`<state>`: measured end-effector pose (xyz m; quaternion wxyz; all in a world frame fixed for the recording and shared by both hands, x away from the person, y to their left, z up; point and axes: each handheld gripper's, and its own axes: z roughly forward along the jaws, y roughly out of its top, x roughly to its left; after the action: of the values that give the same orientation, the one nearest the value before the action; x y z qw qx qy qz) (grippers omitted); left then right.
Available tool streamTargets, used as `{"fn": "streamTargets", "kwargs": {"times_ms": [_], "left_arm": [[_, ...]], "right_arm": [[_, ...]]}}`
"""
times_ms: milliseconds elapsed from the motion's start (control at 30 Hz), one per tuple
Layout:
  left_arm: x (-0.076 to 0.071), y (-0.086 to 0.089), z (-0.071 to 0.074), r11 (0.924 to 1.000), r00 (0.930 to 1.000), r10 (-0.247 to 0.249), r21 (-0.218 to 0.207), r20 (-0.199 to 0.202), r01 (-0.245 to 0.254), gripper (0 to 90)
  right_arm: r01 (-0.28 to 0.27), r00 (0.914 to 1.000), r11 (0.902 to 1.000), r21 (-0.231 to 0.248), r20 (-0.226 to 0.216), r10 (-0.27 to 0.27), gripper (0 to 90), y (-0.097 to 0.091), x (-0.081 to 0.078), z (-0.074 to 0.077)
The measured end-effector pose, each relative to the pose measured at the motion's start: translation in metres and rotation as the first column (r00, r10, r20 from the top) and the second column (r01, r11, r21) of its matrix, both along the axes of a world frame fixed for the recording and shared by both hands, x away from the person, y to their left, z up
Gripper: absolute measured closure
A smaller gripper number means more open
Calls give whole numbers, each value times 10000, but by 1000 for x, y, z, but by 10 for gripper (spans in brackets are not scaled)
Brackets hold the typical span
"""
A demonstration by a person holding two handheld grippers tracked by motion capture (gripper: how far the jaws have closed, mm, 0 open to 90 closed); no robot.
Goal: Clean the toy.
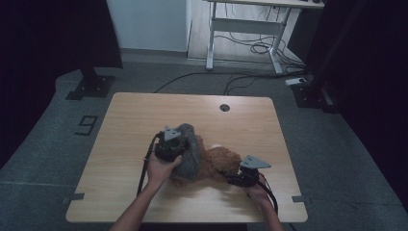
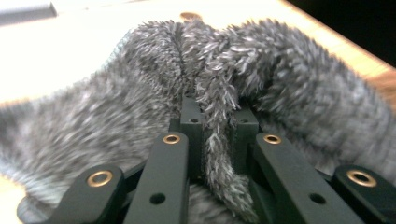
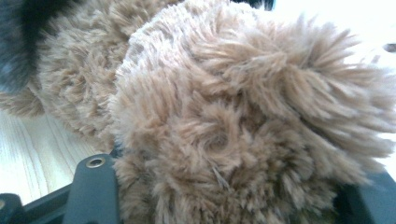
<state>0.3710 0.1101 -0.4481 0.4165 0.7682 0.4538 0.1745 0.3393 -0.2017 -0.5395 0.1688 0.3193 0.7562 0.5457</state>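
grey furry cloth (image 1: 190, 149): soft, light | left hand-held gripper (image 2: 217, 130) pinches its fold | right hand-held gripper (image 1: 230, 179) apparently clamps brown plush toy (image 3: 243, 121), frame centre

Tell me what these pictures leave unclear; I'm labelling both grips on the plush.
- Right gripper, right gripper view: brown plush toy covers the jaw tips; contact hidden.
- Brown plush toy, high view: grey furry cloth hides part.
- Left gripper, left gripper view: cloth blurred.
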Motion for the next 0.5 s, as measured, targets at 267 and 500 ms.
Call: {"fn": "streamTargets", "kwargs": {"times_ms": [267, 500], "left_arm": [[2, -4, -1, 9990, 9994, -334, 295, 23, 333, 797], [-3, -54, 8, 9916, 9917, -1259, 335, 249, 1250, 793]], "right_arm": [[-45, 10000, 10000, -30, 88, 45, 356, 1, 0, 0], [-48, 9999, 9999, -100, 123, 50, 356, -1, 0, -1]]}}
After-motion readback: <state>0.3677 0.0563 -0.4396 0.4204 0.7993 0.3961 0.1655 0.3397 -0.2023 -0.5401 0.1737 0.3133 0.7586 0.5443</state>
